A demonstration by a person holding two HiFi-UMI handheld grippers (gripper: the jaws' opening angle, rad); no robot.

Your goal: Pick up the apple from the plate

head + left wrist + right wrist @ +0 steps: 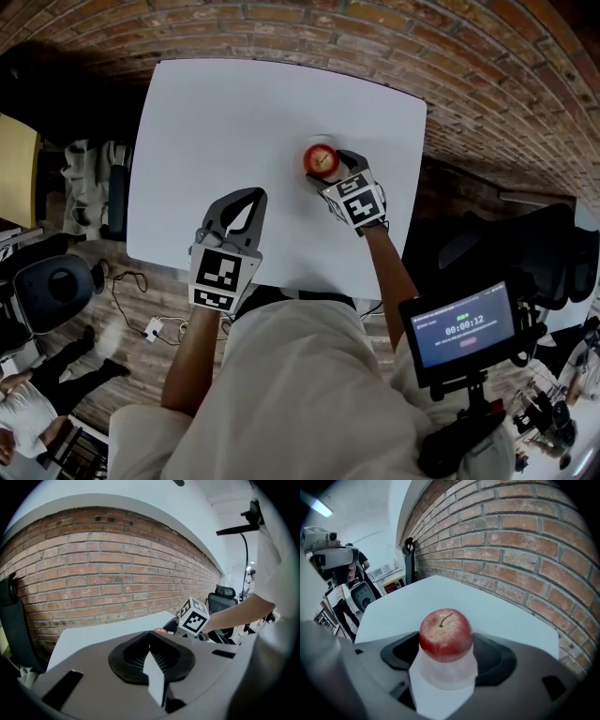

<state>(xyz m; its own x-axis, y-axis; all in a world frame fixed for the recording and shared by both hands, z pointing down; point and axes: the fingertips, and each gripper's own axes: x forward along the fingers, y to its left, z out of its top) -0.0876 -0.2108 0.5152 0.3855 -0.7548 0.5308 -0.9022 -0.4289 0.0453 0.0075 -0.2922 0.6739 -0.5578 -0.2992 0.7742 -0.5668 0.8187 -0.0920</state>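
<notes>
A red apple (321,159) sits on a small pale plate (322,140) at the right side of the white table (244,112). My right gripper (330,167) reaches in from the near side, a jaw on each side of the fruit. In the right gripper view the apple (445,633) fills the gap between the dark pads (492,658), and both pads meet its sides; the plate (446,674) shows blurred beneath it. My left gripper (253,197) rests over the table's near middle, jaws together and holding nothing. Its own view shows the joined tips (150,633) and the right gripper's marker cube (194,617).
A brick wall (103,573) runs behind the table's far edge. A small screen on a stand (464,328) is at my right, with a dark office chair (525,248) beyond it. Another chair (52,291) and cables (141,309) lie on the floor at the left.
</notes>
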